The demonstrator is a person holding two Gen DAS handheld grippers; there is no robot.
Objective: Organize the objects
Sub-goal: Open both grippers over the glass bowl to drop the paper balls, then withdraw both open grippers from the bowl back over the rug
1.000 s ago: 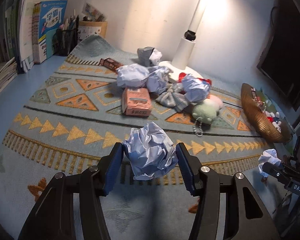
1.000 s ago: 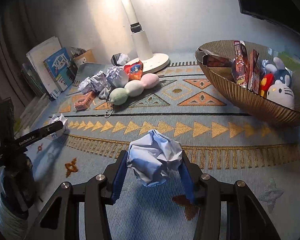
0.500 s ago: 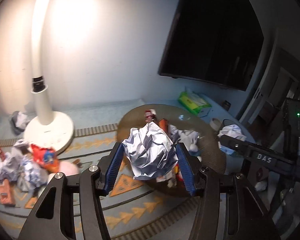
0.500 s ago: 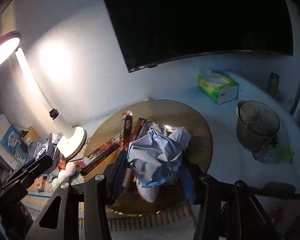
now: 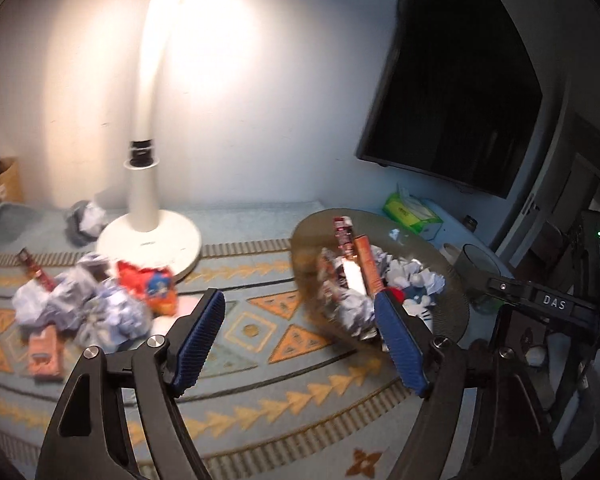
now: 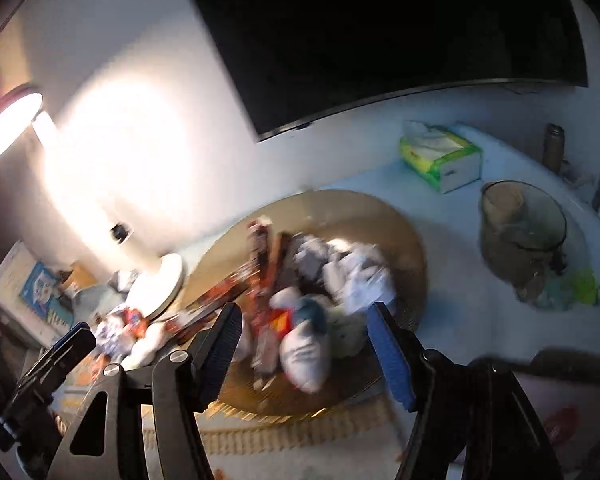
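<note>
Both grippers' jaws are opening, empty, left gripper (image 5: 300, 340) and right gripper (image 6: 304, 348); the heaped bowl (image 6: 404, 240) at twelve o'clock may, seemingly, shed paper balls (image 6: 360, 276).

Left hand-held gripper (image 5: 300, 344) jaws opening, nothing between, right hand-held gripper (image 6: 304, 352) likewise, both angled downward

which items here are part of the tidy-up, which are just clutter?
Job:
- bowl, holding paper balls, snack bars and plush toys
- pile on the mat: paper balls, red packet, pink pack
- left gripper and right gripper, both opening, nothing between the jaws

Lying about:
- lamp
- tissue box
- glass jar
- TV
</note>
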